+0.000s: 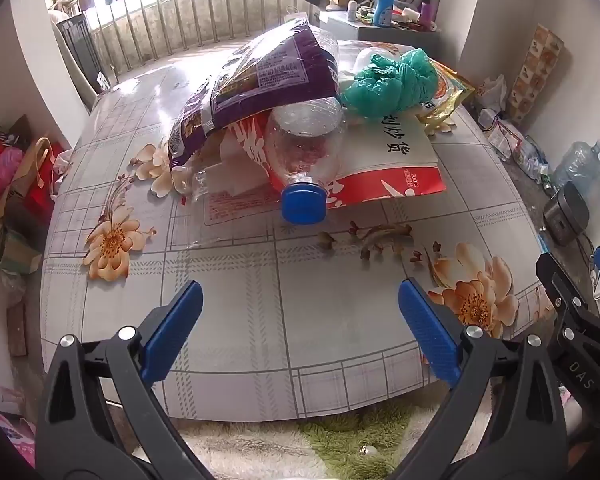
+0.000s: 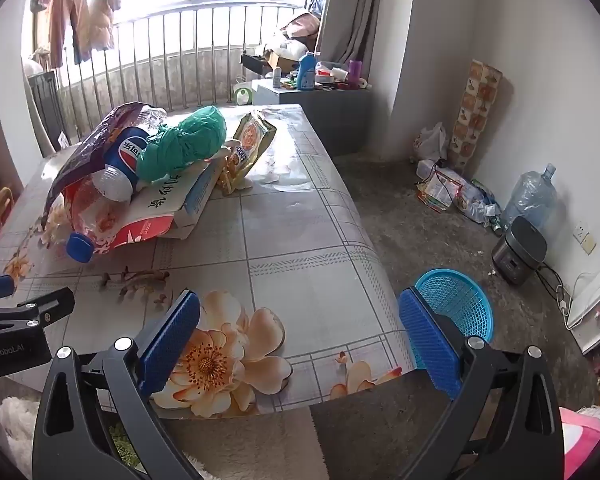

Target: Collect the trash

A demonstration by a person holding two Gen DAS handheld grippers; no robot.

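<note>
Both jaws spread, holding nothing: left gripper point(image 1: 300, 324), right gripper point(image 2: 300, 332). Bottle point(image 1: 304, 152) propping purple bag point(image 1: 260, 76), probably loosely; pulling it is risking pile sliding off counter point(image 1: 260, 320).

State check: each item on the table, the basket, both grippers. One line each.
left gripper: open, empty, above bare tablecloth
right gripper: open, empty
clear bottle: capped, lying on its side on the pile
Pepsi bottle: lying on its side, under the purple bag
purple bag: crumpled, topmost
green plastic bag: wadded up
red and white bag: lying flat
yellow snack bag: propped against the pile
blue basket: upright on floor, looks empty
</note>
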